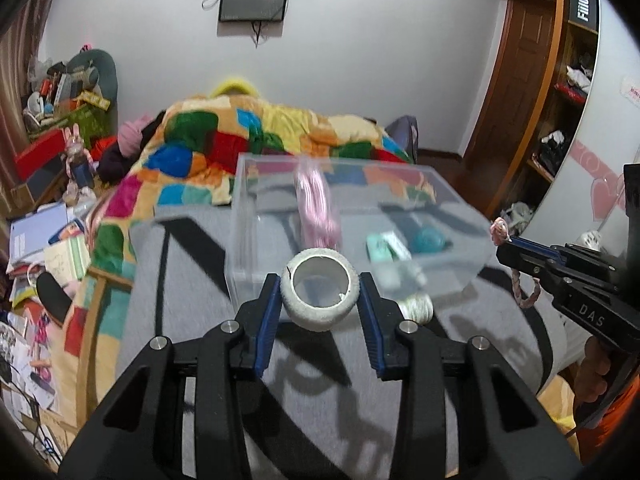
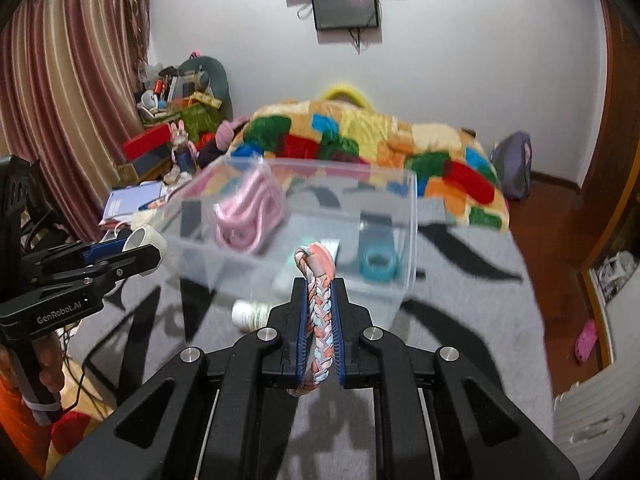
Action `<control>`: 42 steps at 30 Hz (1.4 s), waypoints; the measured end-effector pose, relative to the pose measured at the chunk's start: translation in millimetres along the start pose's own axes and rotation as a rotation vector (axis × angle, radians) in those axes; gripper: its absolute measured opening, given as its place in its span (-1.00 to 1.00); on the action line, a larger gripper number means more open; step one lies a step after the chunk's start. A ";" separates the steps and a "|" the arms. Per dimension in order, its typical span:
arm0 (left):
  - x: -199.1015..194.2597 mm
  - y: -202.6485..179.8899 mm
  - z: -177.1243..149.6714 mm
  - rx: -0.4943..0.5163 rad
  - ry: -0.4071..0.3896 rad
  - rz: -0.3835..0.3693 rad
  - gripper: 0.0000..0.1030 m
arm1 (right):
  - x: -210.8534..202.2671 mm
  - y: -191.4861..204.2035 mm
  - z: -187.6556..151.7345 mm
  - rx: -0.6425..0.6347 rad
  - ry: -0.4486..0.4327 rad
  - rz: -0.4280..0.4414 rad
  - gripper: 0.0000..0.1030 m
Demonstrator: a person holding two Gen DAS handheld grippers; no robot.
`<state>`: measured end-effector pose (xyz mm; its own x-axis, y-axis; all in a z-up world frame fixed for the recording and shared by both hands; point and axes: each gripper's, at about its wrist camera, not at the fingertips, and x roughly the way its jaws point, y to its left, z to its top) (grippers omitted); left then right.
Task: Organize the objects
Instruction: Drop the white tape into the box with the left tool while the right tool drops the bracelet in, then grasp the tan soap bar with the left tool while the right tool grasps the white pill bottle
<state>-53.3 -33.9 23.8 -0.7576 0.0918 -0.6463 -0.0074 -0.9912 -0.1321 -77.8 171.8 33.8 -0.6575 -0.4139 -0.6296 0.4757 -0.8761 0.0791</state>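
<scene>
My left gripper [image 1: 320, 284] is shut on a white tape roll [image 1: 319, 294], held above the grey blanket [image 1: 192, 280] just before the clear plastic box [image 1: 280, 176]. My right gripper [image 2: 320, 286] is shut on a pink-and-blue braided bracelet [image 2: 320, 312], held in front of the same box [image 2: 408, 216]. The box holds a pink coiled cord [image 1: 316, 204], a teal ring [image 2: 378, 264] and a small mint item [image 1: 384, 246]. A white-green spool [image 2: 250, 314] lies on the blanket beside the box's near wall. Each gripper shows in the other's view, the right one [image 1: 505, 242] and the left one [image 2: 148, 246].
A multicoloured quilt [image 1: 256, 136] is heaped behind the box. Cluttered books and boxes [image 1: 44, 248] lie to the left, a wooden wardrobe [image 1: 516, 92] to the right, and a grey backpack [image 2: 514, 166] on the floor.
</scene>
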 end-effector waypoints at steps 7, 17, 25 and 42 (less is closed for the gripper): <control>12.6 9.5 23.5 0.012 -0.004 0.036 -0.26 | 8.2 7.0 31.9 -0.043 -0.047 -0.026 -0.81; 45.1 16.1 29.7 0.020 0.038 0.074 -0.26 | 78.0 13.3 34.5 -0.038 0.085 -0.010 -0.81; 61.2 11.9 24.4 0.041 0.065 0.089 -0.26 | 102.4 10.3 27.7 -0.029 0.167 0.015 -0.79; 27.5 -20.2 3.0 0.090 0.054 0.045 0.52 | 51.1 -8.0 15.6 0.013 0.122 0.023 -0.23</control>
<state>-76.0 -11.6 10.9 -0.7221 0.0499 -0.6900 -0.0345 -0.9988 -0.0360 -124.3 153.8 13.1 -0.5701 -0.4013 -0.7169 0.4817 -0.8701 0.1040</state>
